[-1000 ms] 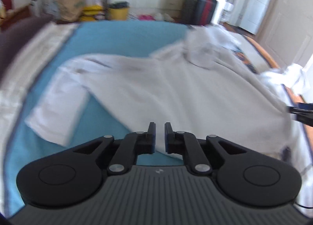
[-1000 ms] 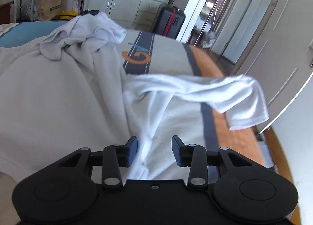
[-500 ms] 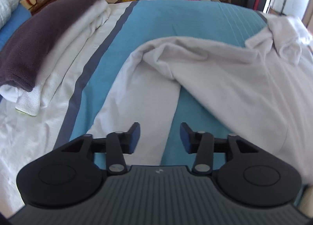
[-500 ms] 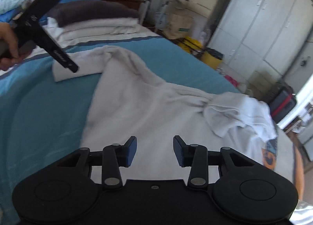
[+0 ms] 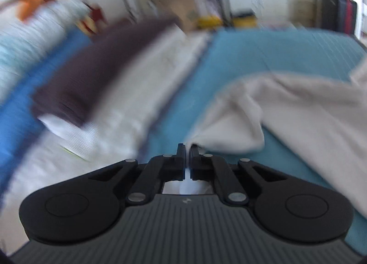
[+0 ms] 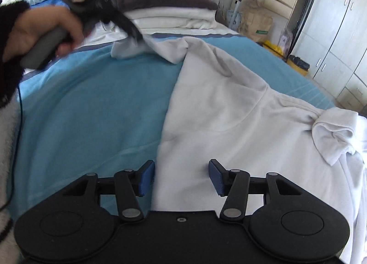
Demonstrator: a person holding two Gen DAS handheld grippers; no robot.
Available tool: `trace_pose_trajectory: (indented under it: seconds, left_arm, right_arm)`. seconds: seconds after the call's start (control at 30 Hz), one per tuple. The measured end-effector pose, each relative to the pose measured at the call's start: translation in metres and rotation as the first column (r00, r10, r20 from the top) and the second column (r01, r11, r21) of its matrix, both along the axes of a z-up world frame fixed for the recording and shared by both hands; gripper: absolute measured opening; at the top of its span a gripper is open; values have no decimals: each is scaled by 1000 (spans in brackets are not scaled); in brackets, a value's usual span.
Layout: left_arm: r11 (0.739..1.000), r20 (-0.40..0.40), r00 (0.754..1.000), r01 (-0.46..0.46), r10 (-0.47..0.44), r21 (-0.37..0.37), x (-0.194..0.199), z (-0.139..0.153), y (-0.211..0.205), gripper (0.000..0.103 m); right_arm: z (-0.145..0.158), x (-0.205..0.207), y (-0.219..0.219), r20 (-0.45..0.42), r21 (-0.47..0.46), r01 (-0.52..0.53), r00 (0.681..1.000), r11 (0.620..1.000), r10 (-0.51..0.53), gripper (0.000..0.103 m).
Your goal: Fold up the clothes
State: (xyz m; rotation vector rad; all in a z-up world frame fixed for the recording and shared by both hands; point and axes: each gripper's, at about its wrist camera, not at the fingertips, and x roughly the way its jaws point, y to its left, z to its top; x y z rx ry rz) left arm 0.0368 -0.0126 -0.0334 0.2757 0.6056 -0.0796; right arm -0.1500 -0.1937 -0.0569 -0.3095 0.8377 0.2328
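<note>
Daylight, bright, soft; shadows faint. My left wrist view heavily motion-smeared: pillows [image 5: 96,76], far clutter, blue bedspread [image 5: 275,53] all streaked; only my left tongs [image 5: 187,149] stay sharp. Window glare blows out top right corner there. My right wrist view mostly crisp; white garment [image 6: 229,108] near overexposed at right edge, my left hand [image 6: 43,32] blurred. Fisheye bends wardrobe [image 6: 339,41], dark corner vignette.
</note>
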Motion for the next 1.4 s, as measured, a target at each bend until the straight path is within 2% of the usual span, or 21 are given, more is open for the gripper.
trace_pose_trajectory:
  seconds: [0.1, 0.17, 0.2, 0.23, 0.27, 0.33, 0.43, 0.5, 0.6, 0.7, 0.77, 0.83, 0.9, 1.0, 1.03, 1.07, 1.13, 1.2, 1.23, 1.3, 1.4]
  left_arm:
    - [990, 100, 989, -96, 107, -106, -11, 28, 35, 3]
    - [976, 162, 967, -178, 197, -124, -13, 34, 57, 3]
    - [967, 179, 955, -213, 236, -138, -12, 36, 67, 3]
    - [958, 179, 950, -226, 257, -175, -12, 37, 76, 3]
    - [948, 175, 946, -234, 273, -217, -11, 37, 86, 3]
    - [921, 163, 938, -248, 305, -299, -10, 39, 104, 3]
    - [902, 214, 910, -274, 355, -333, -16, 44, 121, 3]
    - [890, 249, 887, -290, 388, -353, -20, 48, 131, 3]
    - [880, 286, 843, -379, 455, -285, -14, 49, 135, 3]
    - [875, 266, 841, -409, 471, -259, -6, 45, 133, 3]
    - [875, 262, 841, -414, 473, -250, -6, 44, 135, 3]
    - [868, 254, 832, -446, 492, -219, -5, 43, 140, 3]
    - [848, 195, 829, -485, 523, -214, 2, 37, 149, 4]
    - [840, 47, 858, -489, 512, -233, 13, 20, 158, 5]
    - [840, -1, 865, -487, 501, -240, 17, 14, 160, 6]
    - [840, -13, 866, -488, 499, -239, 17, 13, 160, 7]
    - [839, -21, 865, -491, 501, -233, 16, 13, 158, 11]
    - [835, 7, 863, -487, 505, -256, 9, 17, 155, 31]
    - [833, 20, 865, -476, 501, -282, 6, 19, 155, 34]
    - [848, 26, 894, -415, 447, -329, 3, 22, 150, 35]
    - [894, 15, 956, -269, 293, -358, -1, 24, 127, 35]
  right_arm:
    - [3, 0, -9, 22, -6, 30, 999, 1000, -29, 58]
    - [6, -2, -13, 39, -20, 42, 998, 999, -41, 53]
    - [7, -2, -14, 40, -27, 43, 998, 999, -42, 37]
    - [8, -2, -16, 40, -35, 41, 998, 999, -40, 12]
    - [9, -1, -17, 38, -45, 44, 998, 998, -42, 6]
    - [13, -1, -20, 62, -39, 61, 996, 997, -59, 6]
    - [30, -4, -30, 114, 32, 87, 989, 996, -90, 6]
    - [44, -9, -43, 132, 123, 120, 982, 985, -136, 6]
    - [52, -15, -65, 111, 269, 158, 975, 950, -194, 6]
    - [45, -15, -71, 47, 357, 173, 978, 918, -203, 6]
    - [42, -15, -58, 25, 403, 119, 990, 908, -141, 6]
    - [39, -15, -42, 20, 392, 64, 997, 918, -78, 7]
    - [35, -14, -32, 7, 385, 16, 1000, 923, -20, 7]
    - [13, -9, -11, -50, 265, -5, 999, 964, 19, 8]
    - [5, -7, -5, -75, 230, -7, 997, 973, 25, 13]
    - [0, -7, -2, -89, 227, -6, 996, 974, 27, 16]
    - [4, -8, -4, -88, 294, 5, 996, 956, 22, 39]
    - [12, -10, -18, -70, 398, 9, 997, 917, 21, 44]
    - [17, -11, -26, -58, 430, 16, 998, 903, 10, 45]
    - [25, -11, -41, -36, 461, 43, 999, 886, -30, 45]
    - [31, -10, -65, -6, 453, 115, 992, 884, -126, 45]
